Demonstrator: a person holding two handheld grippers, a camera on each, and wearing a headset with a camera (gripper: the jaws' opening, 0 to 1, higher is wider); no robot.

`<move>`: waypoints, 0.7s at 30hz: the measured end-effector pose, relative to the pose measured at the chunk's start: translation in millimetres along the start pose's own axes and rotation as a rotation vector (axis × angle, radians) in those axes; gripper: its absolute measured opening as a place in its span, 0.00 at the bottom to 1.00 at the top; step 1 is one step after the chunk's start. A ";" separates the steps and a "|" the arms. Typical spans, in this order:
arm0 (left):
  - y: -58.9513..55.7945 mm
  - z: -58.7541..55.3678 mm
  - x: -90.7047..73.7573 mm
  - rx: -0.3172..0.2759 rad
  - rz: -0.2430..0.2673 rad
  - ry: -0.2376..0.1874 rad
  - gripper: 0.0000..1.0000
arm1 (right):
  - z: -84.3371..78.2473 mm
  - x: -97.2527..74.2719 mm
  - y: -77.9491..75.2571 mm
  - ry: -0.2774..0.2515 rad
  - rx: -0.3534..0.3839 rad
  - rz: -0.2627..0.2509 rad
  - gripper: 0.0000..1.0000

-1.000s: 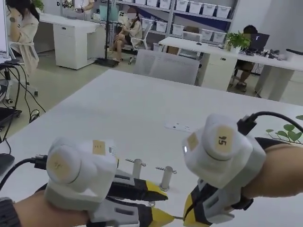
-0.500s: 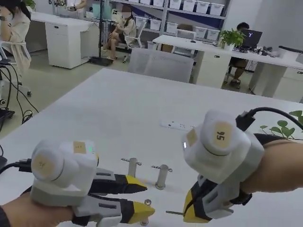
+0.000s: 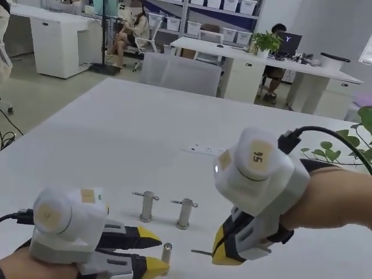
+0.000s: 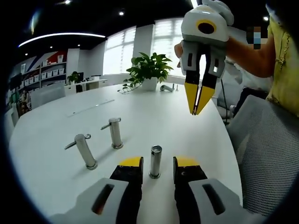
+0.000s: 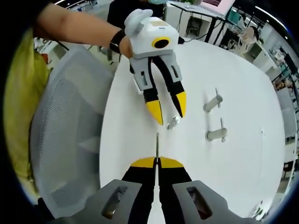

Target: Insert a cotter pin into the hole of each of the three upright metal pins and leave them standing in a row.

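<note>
Head view, white table (image 3: 174,122), desks (image 3: 241,81) beyond, left gripper (image 3: 158,251) spread, right gripper (image 3: 218,259) pinching likely cotter pin (image 3: 200,253)

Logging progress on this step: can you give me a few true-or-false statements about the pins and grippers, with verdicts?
1. The back-left pin and back-right pin each already have a cotter through them. True.
2. The right gripper is empty. False: it is shut on a cotter pin.
3. The left gripper has its jaws open on either side of the third pin. True.
4. The third pin lies on its side. False: it stands upright, with no cotter in it.
</note>
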State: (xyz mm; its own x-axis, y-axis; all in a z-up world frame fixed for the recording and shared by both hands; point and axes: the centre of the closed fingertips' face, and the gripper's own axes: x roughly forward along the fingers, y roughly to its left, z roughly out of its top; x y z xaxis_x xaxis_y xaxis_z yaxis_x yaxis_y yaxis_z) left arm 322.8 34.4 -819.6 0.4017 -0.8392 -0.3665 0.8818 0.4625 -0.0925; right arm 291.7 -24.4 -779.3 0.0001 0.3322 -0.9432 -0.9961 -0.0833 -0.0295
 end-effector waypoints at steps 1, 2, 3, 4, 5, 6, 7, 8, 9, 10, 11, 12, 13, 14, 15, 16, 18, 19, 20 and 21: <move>0.0 -0.9 1.4 0.001 -0.006 -0.001 0.24 | -0.8 0.8 -1.1 0.000 0.009 -0.001 0.02; 1.0 -3.3 3.4 0.003 -0.009 0.002 0.24 | -2.4 2.2 -2.1 0.003 0.020 -0.001 0.02; 1.4 -4.8 4.4 0.002 -0.013 0.002 0.23 | -2.9 3.0 -3.2 0.002 0.024 -0.005 0.02; 2.2 -7.3 5.6 0.000 -0.017 0.004 0.23 | -3.4 4.3 -3.9 -0.002 0.038 -0.004 0.02; 3.0 -8.7 6.3 0.001 -0.017 0.004 0.22 | -3.7 5.3 -4.1 -0.004 0.044 -0.002 0.02; 3.6 -9.9 6.9 0.001 -0.018 0.004 0.21 | -3.9 6.2 -4.7 -0.007 0.048 -0.003 0.02; 3.6 -11.1 7.8 -0.003 -0.025 0.003 0.21 | -4.6 7.5 -4.4 -0.007 0.057 -0.002 0.02; 3.4 -12.2 9.0 0.002 -0.027 0.002 0.20 | -5.5 8.7 -4.2 -0.005 0.061 0.002 0.02; 3.1 -12.4 9.9 0.003 -0.030 0.000 0.19 | -6.2 10.4 -5.2 -0.005 0.065 -0.001 0.02; 3.0 -12.7 10.8 0.002 -0.032 -0.001 0.19 | -6.7 11.4 -5.3 -0.004 0.073 0.002 0.02; 3.0 -13.0 11.9 0.003 -0.034 -0.004 0.18 | -7.2 12.8 -5.5 -0.005 0.080 0.005 0.02; 3.0 -13.0 12.2 0.003 -0.035 -0.005 0.18 | -7.1 13.6 -6.4 -0.007 0.084 0.002 0.02; 3.2 -13.4 13.6 0.002 -0.036 -0.007 0.18 | -6.9 14.8 -6.9 -0.010 0.093 0.003 0.02; 3.3 -13.6 14.4 0.002 -0.037 -0.008 0.18 | -7.0 15.3 -6.6 -0.011 0.096 0.006 0.02; 3.2 -13.9 15.7 0.000 -0.040 -0.010 0.17 | -6.6 16.4 -7.4 -0.013 0.098 0.003 0.02; 3.4 -14.4 16.6 0.002 -0.039 -0.009 0.17 | -6.3 17.2 -8.1 -0.014 0.104 0.001 0.02; 3.7 -16.0 18.1 0.005 -0.041 -0.008 0.16 | -6.5 19.3 -8.7 -0.011 0.112 0.001 0.02; 3.8 -17.1 19.3 0.010 -0.040 -0.008 0.15 | -7.0 20.7 -11.2 -0.009 0.124 -0.004 0.02; 3.9 -18.0 20.1 0.012 -0.040 -0.006 0.13 | -7.7 21.8 -11.6 -0.006 0.130 -0.001 0.02; 3.9 -18.8 20.5 0.015 -0.039 -0.004 0.13 | -7.8 22.8 -12.3 -0.004 0.129 -0.004 0.02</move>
State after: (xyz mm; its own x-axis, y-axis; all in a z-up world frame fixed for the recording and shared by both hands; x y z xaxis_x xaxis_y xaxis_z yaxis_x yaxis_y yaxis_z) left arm 329.9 24.4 -844.8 0.3679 -0.8578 -0.3589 0.9005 0.4249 -0.0926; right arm 304.6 -23.1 -803.0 0.0039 0.3361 -0.9418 -0.9992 0.0396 0.0100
